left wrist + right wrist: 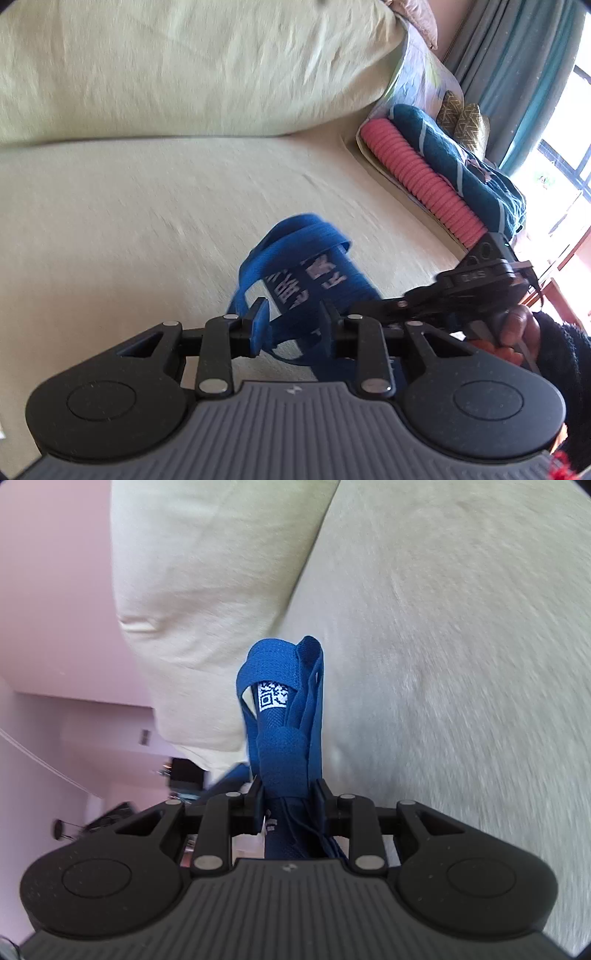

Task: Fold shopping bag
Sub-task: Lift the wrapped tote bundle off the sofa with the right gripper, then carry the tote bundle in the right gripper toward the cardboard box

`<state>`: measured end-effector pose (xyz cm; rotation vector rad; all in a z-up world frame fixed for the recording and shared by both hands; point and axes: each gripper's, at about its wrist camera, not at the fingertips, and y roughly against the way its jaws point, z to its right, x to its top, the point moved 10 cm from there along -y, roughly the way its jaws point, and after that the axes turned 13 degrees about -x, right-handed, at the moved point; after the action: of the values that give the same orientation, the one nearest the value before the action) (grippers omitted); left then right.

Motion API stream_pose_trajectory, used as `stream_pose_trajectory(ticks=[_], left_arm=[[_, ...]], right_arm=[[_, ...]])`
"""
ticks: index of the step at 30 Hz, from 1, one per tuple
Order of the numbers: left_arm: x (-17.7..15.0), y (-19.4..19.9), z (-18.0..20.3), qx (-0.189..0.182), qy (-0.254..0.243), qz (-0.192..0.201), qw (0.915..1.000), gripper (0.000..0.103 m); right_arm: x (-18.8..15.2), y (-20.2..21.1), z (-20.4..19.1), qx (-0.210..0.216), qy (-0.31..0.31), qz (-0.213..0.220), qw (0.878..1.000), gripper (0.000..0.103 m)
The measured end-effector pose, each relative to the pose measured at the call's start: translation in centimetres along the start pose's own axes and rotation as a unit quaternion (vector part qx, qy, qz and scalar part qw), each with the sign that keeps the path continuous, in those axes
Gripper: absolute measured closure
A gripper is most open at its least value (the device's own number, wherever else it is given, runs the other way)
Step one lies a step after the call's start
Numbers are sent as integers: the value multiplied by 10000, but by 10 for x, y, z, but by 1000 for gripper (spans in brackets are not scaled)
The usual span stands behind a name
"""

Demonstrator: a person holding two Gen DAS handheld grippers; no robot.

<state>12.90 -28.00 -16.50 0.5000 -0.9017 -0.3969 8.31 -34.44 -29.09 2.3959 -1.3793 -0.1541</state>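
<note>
Above a pale sofa (184, 206), blue bag (310, 273) bunched between two claws: right claw (290, 801) clamped on its folded fabric, left claw (295, 321) gripping its straps.

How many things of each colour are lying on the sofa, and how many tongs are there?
Blue: 1, the shopping bag
Pink: 1, the ribbed roll
Teal with pale stripes: 1, the folded cloth
Yellow patterned: 2, the cushions
Black tongs: 2, the left tongs and the right tongs
Total: 7
</note>
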Motion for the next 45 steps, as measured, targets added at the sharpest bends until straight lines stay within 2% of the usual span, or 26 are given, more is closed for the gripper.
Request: stream_pose_trajectory(ticks=[4,7,12,16,21,23,25,28,32,34,38,39,40,45], left_arm=[[-7,-17,-2,-341,384,-21,9987,70],[-11,-22,0,-441,546,-35,9975,67],[-11,-16,7,-776,1036,177,9914,65],[-12,-21,17,-1020,1222,168,9871,60],[-10,-27,18,-1519,1782,412,9713,60],[-9,-27,16,-1825,2089,567,9591,57],[-8,-25,13,-2163,2410,749,9431,55],[-6,-27,12,-2490,2655,869,9273,55],[-4,-30,12,-2689,2781,837,9183,54],[-4,-30,9,-2684,2794,811,9183,54],[-4,-31,9,-2580,2701,725,9248,54],[-3,-31,9,-2482,2654,681,9292,54],[-2,-30,10,-2316,2505,643,9378,54],[7,-17,19,-2328,2289,735,9423,53]], right_arm=[[-1,16,7,138,-352,117,9992,79],[1,29,19,24,-557,264,9981,79],[5,45,26,-144,-626,452,9969,79],[3,50,18,-33,-552,433,9975,79],[-2,55,-4,364,-407,342,9979,79],[-6,60,-10,557,-389,322,9972,79],[-8,65,-15,789,-449,278,9955,79],[-12,71,-18,1075,-538,205,9925,79],[-16,76,-21,1240,-546,98,9907,79],[-17,79,-22,1225,-478,88,9913,79],[-18,82,-26,1136,-341,55,9929,79],[-18,82,-27,1074,-282,73,9938,79],[-19,82,-27,986,-212,101,9948,79],[-17,88,-38,806,102,218,9965,79]])
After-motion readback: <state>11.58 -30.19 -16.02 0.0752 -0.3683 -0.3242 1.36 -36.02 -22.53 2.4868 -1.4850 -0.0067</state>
